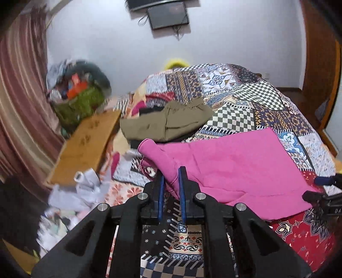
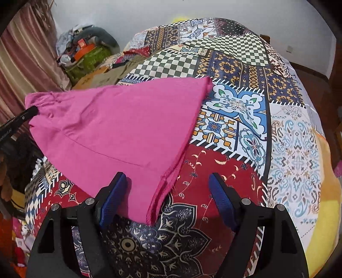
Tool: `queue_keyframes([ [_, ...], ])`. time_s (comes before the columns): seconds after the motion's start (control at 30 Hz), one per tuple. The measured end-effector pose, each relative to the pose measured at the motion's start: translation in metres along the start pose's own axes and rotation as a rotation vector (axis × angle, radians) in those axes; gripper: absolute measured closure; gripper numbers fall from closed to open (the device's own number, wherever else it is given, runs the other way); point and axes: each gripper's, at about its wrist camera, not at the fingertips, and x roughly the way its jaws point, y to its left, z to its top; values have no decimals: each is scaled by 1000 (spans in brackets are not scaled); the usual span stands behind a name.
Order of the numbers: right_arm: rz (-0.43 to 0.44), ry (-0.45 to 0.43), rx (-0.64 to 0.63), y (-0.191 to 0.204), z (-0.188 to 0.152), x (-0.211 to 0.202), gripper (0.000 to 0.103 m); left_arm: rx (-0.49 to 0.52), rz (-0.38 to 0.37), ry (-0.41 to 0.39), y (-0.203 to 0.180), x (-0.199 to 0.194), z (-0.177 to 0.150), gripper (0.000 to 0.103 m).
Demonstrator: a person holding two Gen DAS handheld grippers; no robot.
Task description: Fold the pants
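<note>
Pants: pink pants (image 2: 111, 128), lying on the patchwork bedspread (image 2: 235, 64) near its close edge; one end is raised toward the left, the rest spreads flat across the red and checked patches.
Pants in the left view: the same pink cloth (image 1: 235, 166) runs from the left gripper out to the right, with a rolled, rounded edge standing up at its upper left.
Left gripper: left gripper (image 1: 171, 184), blue pads nearly together, pinching a fold of the pink cloth at the pants' edge.
Right gripper: right gripper (image 2: 167, 196), blue pads spread wide; the near corner of the pants lies between them on the bedspread, touching the left pad or just beside it, clear of the right pad.
Other clothes: olive trousers (image 1: 166, 121) bunched farther back on the bed, apart from the pink pants.
Beside the bed: a wooden board (image 1: 85, 147) leaning at the left, a heap of bags and clutter (image 1: 77, 94) against the wall, striped curtain (image 1: 19, 107) at far left.
Wall: a dark screen (image 1: 168, 15) mounted high up.
</note>
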Motion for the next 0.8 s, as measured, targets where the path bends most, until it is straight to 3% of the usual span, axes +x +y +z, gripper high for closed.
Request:
queue_keyframes([
  [0.2,-6,-6,-6,3,-2,3,24,69,-40,-111,-28,-23,26,92],
  [0.33,6,-8,-2,0,-2,3,24,113,-139,-153,-55,-34,50,93],
  [0.47,12,-11,1,-1,-3,4,24,136,-257,-145,-77,-42,63,93],
  [0.63,19,-14,2,-1,-2,3,24,128,-483,-10,-101,-29,73,93],
  [0.8,25,-15,2,-2,-2,3,24,86,-605,110,-108,-9,70,93],
])
